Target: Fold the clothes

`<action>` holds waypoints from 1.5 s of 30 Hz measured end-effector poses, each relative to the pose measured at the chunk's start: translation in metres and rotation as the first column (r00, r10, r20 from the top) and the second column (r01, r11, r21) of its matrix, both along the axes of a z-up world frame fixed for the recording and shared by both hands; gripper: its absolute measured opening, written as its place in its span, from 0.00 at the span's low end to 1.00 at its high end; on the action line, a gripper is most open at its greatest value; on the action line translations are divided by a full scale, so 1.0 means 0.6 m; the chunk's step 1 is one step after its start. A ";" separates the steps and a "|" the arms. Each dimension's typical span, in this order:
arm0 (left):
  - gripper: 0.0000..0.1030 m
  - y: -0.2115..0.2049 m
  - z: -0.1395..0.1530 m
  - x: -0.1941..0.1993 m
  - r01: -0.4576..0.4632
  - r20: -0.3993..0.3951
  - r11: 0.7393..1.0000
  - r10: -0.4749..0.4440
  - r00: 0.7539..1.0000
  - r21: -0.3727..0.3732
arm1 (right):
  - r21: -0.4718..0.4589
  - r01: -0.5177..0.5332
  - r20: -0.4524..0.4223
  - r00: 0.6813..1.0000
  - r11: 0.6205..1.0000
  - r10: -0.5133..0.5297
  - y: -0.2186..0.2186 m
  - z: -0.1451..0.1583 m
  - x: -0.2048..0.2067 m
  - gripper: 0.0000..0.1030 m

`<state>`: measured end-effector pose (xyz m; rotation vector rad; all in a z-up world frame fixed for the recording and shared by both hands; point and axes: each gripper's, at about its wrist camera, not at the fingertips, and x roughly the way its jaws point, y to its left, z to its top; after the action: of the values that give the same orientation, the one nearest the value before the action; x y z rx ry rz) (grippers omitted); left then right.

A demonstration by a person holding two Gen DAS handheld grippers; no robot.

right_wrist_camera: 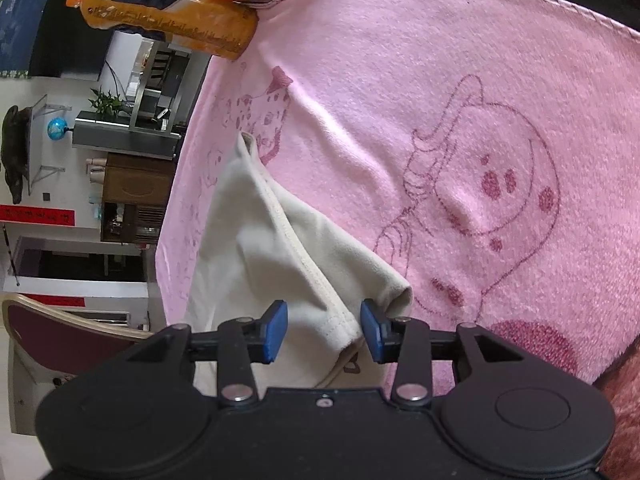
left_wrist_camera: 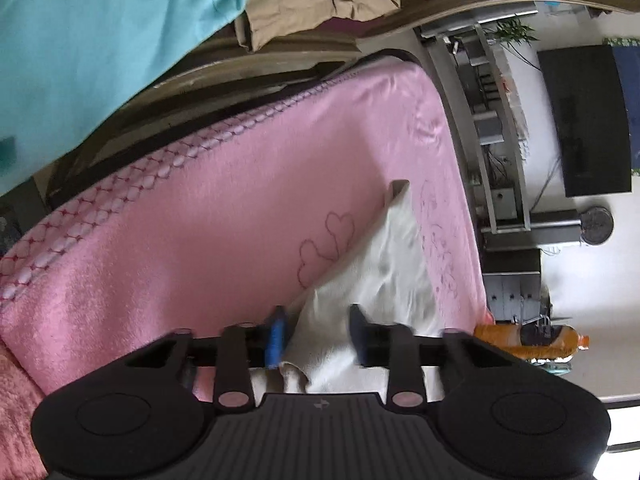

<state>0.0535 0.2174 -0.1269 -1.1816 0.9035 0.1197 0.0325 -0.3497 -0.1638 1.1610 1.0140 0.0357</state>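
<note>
Overhead, one cream garment [right_wrist_camera: 256, 248] (pink blanket [right_wrist_camera: 460, 80] beneath), one orange bottle [right_wrist_camera: 168, 20]

Pink blanket [right_wrist_camera: 460, 80] with stitched cartoon outlines spread as the carrying surface, reaching ahead of and beyond both tools. Cream garment [right_wrist_camera: 280, 248] lying directly on it, bunched, running forward from between the fingers. Orange drink bottle [right_wrist_camera: 168, 20] on its side at the blanket's far edge, well ahead.
</note>
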 end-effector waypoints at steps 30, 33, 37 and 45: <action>0.02 -0.109 0.077 -0.035 0.277 -0.015 0.738 -0.340 0.940 0.615 | -0.320 -0.016 0.090 0.995 0.947 0.048 0.007 0.081 -0.018 0.05; 0.02 -0.099 0.093 -0.053 0.227 0.041 0.753 -0.319 0.947 0.617 | -0.318 -0.004 0.131 0.990 0.948 0.048 0.004 0.093 -0.031 0.05; 0.03 -0.138 0.056 -0.038 0.355 -0.145 0.647 -0.355 0.924 0.675 | -0.416 -0.078 0.045 0.993 0.906 0.106 0.024 0.087 -0.023 0.05; 0.17 -0.144 0.070 -0.047 0.340 -0.194 0.574 -0.301 0.934 0.746 | -0.477 -0.117 0.011 0.990 0.871 0.139 0.036 0.095 -0.017 0.25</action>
<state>0.0251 0.1308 -0.0849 -0.1857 0.9480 0.2135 0.0221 -0.3280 -0.1066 0.6383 0.9871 -0.0795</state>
